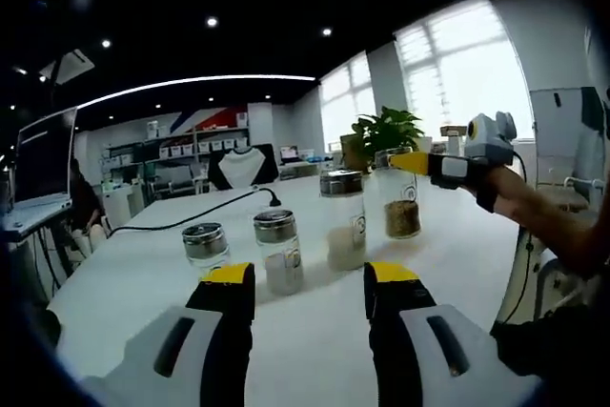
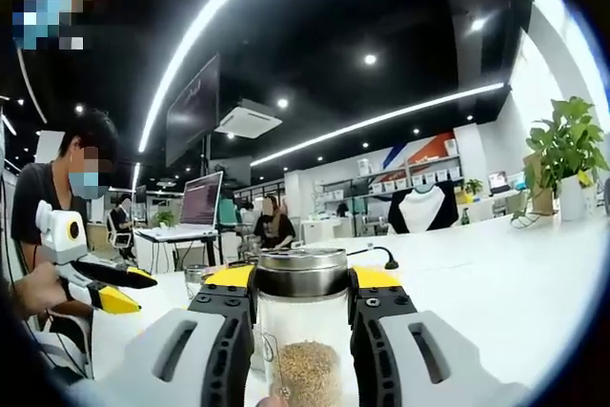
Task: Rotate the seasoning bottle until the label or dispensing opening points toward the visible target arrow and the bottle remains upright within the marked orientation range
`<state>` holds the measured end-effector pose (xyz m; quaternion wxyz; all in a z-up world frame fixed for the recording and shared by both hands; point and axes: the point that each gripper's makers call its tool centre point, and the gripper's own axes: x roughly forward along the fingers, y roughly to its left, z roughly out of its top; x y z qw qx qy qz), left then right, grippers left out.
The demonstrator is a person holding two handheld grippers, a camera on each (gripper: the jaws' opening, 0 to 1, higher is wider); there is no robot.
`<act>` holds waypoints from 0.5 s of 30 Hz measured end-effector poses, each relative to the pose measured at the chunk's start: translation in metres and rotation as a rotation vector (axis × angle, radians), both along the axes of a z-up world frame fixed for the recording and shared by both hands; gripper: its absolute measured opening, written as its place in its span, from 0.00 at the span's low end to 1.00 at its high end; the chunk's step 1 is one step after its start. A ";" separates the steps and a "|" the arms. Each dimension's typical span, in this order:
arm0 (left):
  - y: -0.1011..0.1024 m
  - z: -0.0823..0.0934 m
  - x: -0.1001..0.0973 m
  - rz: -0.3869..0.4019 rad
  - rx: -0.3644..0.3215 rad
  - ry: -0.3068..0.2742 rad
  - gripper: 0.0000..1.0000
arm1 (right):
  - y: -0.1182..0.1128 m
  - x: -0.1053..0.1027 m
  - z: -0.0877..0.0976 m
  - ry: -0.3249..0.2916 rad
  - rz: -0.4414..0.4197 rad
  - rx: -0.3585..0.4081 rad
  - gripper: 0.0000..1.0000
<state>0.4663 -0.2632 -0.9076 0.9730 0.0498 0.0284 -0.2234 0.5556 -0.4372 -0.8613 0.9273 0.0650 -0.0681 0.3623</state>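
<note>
The right gripper is pinching a clear glass, steel-capped seasoning bottle upright on the white table; the left gripper is hovering spread near three similar jars.

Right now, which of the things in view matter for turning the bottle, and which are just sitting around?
For the job:
- bottle of brown grains, between the right tool's jaws
- left tool, open and idle

Lying about:
- three other bottles on the white table
- potted plant
- black cable
- laptop on a desk behind
</note>
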 end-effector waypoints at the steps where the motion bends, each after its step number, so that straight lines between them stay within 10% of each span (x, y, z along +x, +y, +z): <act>1: 0.001 0.000 0.000 0.003 0.000 -0.002 0.49 | 0.000 0.001 -0.001 0.003 0.001 -0.001 0.35; 15: -0.001 -0.001 0.001 0.005 -0.015 -0.003 0.49 | -0.003 0.019 -0.011 0.013 0.002 -0.033 0.35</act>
